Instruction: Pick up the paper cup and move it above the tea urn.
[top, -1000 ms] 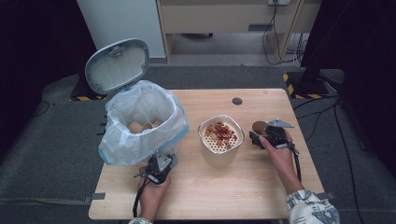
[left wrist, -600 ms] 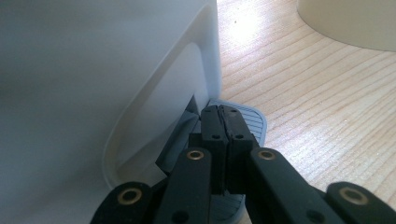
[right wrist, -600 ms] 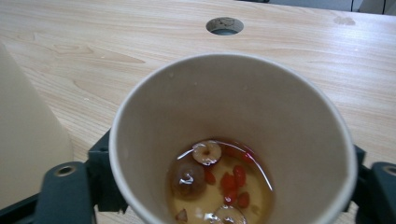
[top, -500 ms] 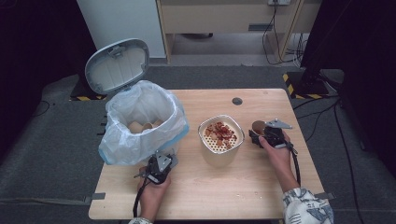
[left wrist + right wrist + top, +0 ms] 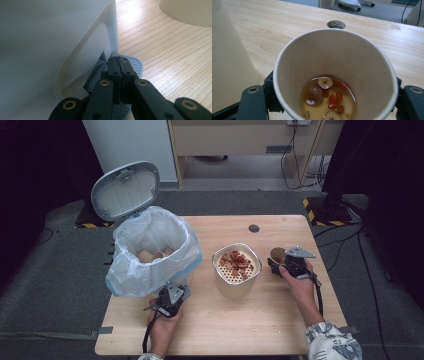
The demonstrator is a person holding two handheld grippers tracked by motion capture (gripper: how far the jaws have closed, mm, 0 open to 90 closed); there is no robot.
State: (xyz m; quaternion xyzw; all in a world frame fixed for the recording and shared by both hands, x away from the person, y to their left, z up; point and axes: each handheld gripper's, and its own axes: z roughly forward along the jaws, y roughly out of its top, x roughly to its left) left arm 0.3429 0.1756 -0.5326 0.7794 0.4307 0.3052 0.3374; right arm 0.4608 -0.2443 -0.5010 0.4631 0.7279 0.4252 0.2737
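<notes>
A white pedal bin (image 5: pixel 150 251) lined with a clear bag stands on the left of the table, its grey lid (image 5: pixel 125 190) raised. My left gripper (image 5: pixel 170 299) is shut with nothing between its jaws, and its tips (image 5: pixel 119 60) rest on the bin's grey foot pedal (image 5: pixel 132 65). My right gripper (image 5: pixel 290 264) is shut on a paper cup (image 5: pixel 276 254) at the right of the table. The cup (image 5: pixel 334 65) stands upright and holds amber liquid with red berries and sliced fruit (image 5: pixel 329 96). Between the two sits a cream strainer pot (image 5: pixel 236 265) with red bits on its perforated insert.
Paper cups (image 5: pixel 152 255) lie inside the bin bag. A round cable hole (image 5: pixel 254 228) sits near the table's far edge. The wooden table (image 5: pixel 240 320) has free room in front. A white cabinet and cables stand beyond it.
</notes>
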